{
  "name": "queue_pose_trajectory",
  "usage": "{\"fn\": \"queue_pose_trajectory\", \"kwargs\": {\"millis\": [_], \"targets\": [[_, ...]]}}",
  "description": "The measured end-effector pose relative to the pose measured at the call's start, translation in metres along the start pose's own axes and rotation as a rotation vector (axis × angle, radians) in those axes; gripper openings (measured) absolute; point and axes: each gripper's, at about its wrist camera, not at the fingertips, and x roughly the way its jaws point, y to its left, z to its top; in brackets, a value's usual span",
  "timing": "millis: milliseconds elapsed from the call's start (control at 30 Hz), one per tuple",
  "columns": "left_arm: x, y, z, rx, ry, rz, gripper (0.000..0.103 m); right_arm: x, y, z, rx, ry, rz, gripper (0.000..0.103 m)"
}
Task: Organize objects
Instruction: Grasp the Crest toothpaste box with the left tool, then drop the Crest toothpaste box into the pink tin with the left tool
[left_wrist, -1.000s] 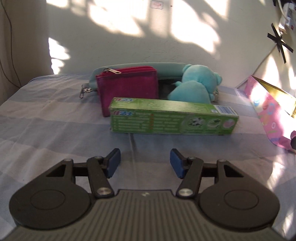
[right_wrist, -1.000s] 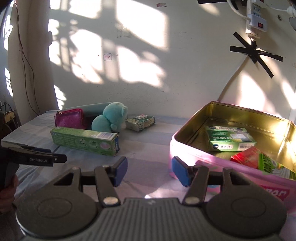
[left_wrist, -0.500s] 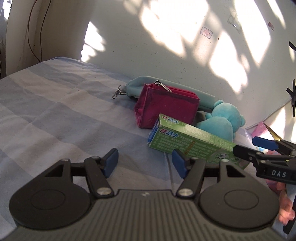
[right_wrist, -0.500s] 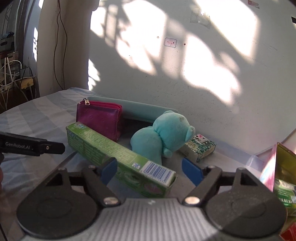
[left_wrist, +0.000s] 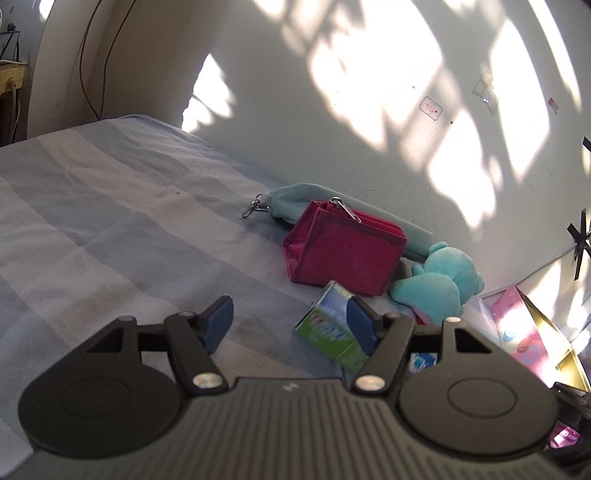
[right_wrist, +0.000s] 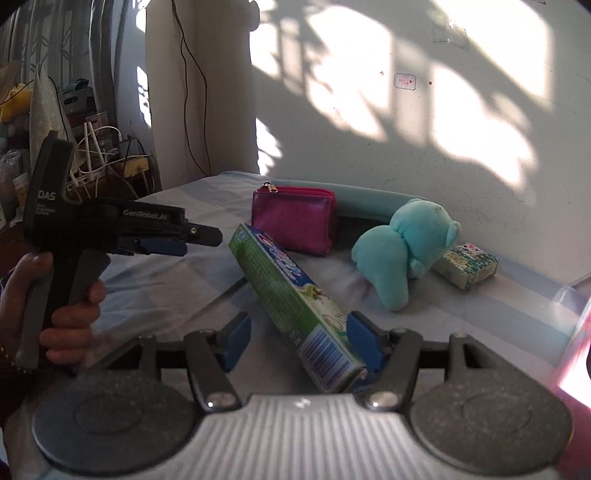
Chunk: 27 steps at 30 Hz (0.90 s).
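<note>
A long green toothpaste box (right_wrist: 291, 306) lies on the striped cloth, its barcode end between the open fingers of my right gripper (right_wrist: 297, 341), close to the right pad. Its other end shows in the left wrist view (left_wrist: 327, 332). My left gripper (left_wrist: 288, 321) is open and empty above the cloth, left of the box; it also shows in the right wrist view (right_wrist: 162, 236). Behind stand a magenta pouch (right_wrist: 295, 221), a teal plush bear (right_wrist: 402, 251) and a small green carton (right_wrist: 467, 264).
A teal pencil case (left_wrist: 295, 203) lies along the wall behind the pouch. A pink tin box (left_wrist: 532, 336) with a gold inside stands open at the right. The cloth-covered table's left edge (right_wrist: 177, 188) borders cluttered shelves and cables.
My right gripper has come down around the near end of the toothpaste box. My left gripper has swung further left, so the box now sits at its right finger.
</note>
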Motion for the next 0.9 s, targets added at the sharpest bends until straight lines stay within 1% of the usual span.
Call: {"fn": "queue_pose_trajectory", "kwargs": {"millis": [100, 167, 200, 267, 300, 333, 400, 467, 500, 533, 567, 600, 633, 667, 733, 800, 900], "targets": [[0.001, -0.005, -0.002, 0.028, 0.003, -0.019, 0.07, -0.006, 0.002, -0.009, 0.012, -0.004, -0.02, 0.062], [0.001, -0.007, -0.003, 0.037, 0.004, -0.023, 0.07, -0.007, -0.004, -0.012, 0.054, -0.008, -0.032, 0.068], [0.002, -0.007, -0.003, 0.035, 0.004, -0.025, 0.07, -0.006, -0.009, -0.013, 0.08, -0.006, -0.035, 0.069], [0.008, -0.007, 0.001, 0.022, 0.014, -0.035, 0.074, -0.001, -0.016, -0.013, 0.113, 0.007, -0.041, 0.07], [0.013, -0.008, 0.003, 0.023, 0.021, -0.034, 0.081, 0.002, -0.017, -0.015, 0.113, 0.018, -0.053, 0.07], [0.017, -0.011, 0.006, 0.035, 0.027, -0.032, 0.084, 0.006, -0.017, -0.016, 0.109, 0.032, -0.062, 0.071], [0.027, -0.015, 0.011, 0.058, 0.036, -0.02, 0.084, 0.013, -0.016, -0.018, 0.107, 0.056, -0.06, 0.071], [0.038, -0.017, 0.013, 0.059, 0.071, -0.042, 0.081, 0.017, -0.012, -0.023, 0.104, 0.071, -0.07, 0.072], [0.047, -0.018, 0.011, 0.064, 0.117, -0.076, 0.07, 0.02, -0.011, -0.024, 0.104, 0.083, -0.077, 0.072], [0.046, -0.02, 0.009, 0.077, 0.107, -0.096, 0.065, 0.021, -0.008, -0.027, 0.096, 0.072, -0.101, 0.069], [0.046, -0.023, 0.008, 0.088, 0.112, -0.111, 0.063, 0.021, -0.004, -0.028, 0.085, 0.069, -0.121, 0.064], [0.042, -0.026, 0.006, 0.104, 0.105, -0.096, 0.063, 0.02, -0.002, -0.028, 0.076, 0.066, -0.149, 0.06], [0.039, -0.026, 0.005, 0.099, 0.11, -0.098, 0.062, 0.018, -0.003, -0.027, 0.086, 0.065, -0.164, 0.053], [0.035, -0.026, 0.004, 0.084, 0.115, -0.1, 0.061, 0.014, -0.008, -0.026, 0.119, 0.065, -0.152, 0.053], [0.026, -0.028, 0.005, 0.055, 0.118, -0.12, 0.058, 0.001, -0.012, -0.028, 0.146, 0.029, -0.139, 0.053], [0.014, -0.041, 0.008, 0.05, 0.101, -0.155, 0.059, -0.02, -0.01, -0.027, 0.123, -0.024, -0.169, 0.053], [-0.002, -0.078, 0.015, 0.085, 0.052, -0.228, 0.059, -0.054, -0.012, -0.025, 0.085, -0.114, -0.236, 0.055]]}}
